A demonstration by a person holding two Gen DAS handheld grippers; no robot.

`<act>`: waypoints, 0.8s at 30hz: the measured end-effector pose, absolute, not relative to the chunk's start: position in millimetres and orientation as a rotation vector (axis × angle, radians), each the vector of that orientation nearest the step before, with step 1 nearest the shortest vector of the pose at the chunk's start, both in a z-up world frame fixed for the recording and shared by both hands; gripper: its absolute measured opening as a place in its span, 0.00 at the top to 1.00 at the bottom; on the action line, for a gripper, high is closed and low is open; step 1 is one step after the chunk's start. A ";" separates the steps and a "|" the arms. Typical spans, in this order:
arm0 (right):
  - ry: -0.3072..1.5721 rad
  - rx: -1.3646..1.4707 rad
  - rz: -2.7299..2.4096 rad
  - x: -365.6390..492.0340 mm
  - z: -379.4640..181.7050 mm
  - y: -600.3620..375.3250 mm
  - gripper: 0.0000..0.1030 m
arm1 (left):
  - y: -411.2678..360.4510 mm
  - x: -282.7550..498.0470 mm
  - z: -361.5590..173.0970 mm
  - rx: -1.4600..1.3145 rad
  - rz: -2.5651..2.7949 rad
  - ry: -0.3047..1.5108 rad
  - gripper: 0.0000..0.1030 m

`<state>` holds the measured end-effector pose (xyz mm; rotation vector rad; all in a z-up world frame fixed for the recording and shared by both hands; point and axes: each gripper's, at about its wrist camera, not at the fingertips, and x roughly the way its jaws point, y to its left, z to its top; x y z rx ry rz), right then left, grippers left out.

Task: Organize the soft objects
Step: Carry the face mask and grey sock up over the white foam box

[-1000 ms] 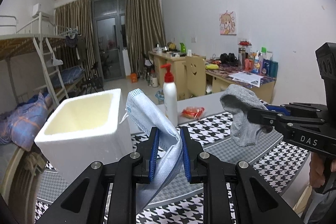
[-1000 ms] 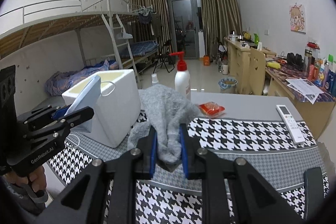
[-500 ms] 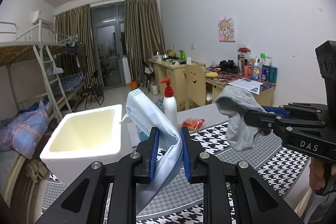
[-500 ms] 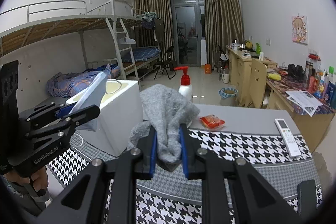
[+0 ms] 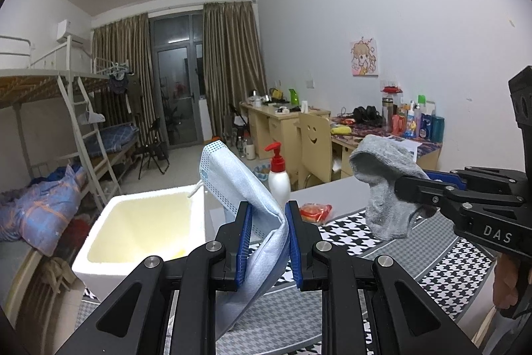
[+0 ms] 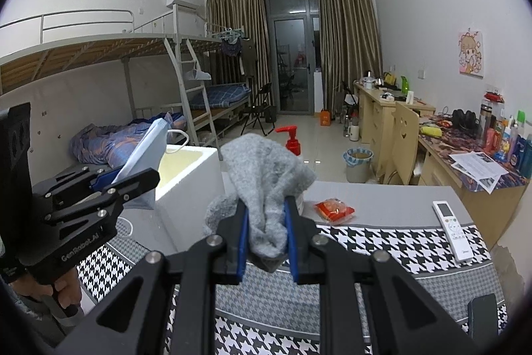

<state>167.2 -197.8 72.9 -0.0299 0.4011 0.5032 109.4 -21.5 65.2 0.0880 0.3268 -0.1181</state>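
The table (image 6: 382,208), under its black-and-white checked cloth (image 6: 392,242), filled the lower half of my view. On it, at about ten o'clock from my right claw (image 6: 266,242), stood the open white foam box (image 5: 139,228). My left claw (image 5: 266,242) was clamped on a light blue face mask (image 5: 232,175), which stuck up toward eleven o'clock beside the box's near corner, clear of the table. My right claw pinched a grey sock (image 6: 266,175), bunched and drooping between its blue pads, also off the table. Behind the sock stood a pump bottle (image 5: 278,178). A red packet (image 6: 334,210) lay at one o'clock, a white remote (image 6: 454,230) at three.
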 end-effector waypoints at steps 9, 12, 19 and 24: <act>0.398 -0.014 0.513 174.6 79.0 -192.7 0.77 | -10.8 115.0 75.8 0.072 -0.112 0.303 0.78; 0.402 -0.015 0.518 177.2 78.8 -187.3 0.77 | -8.5 116.5 78.5 0.073 -0.104 0.295 0.78; 0.397 -0.032 0.539 180.3 84.0 -176.6 0.77 | 0.4 119.4 82.5 0.073 -0.076 0.282 0.78; 0.399 -0.027 0.553 187.4 84.3 -172.8 0.77 | 8.8 122.8 84.3 0.073 -0.046 0.276 0.78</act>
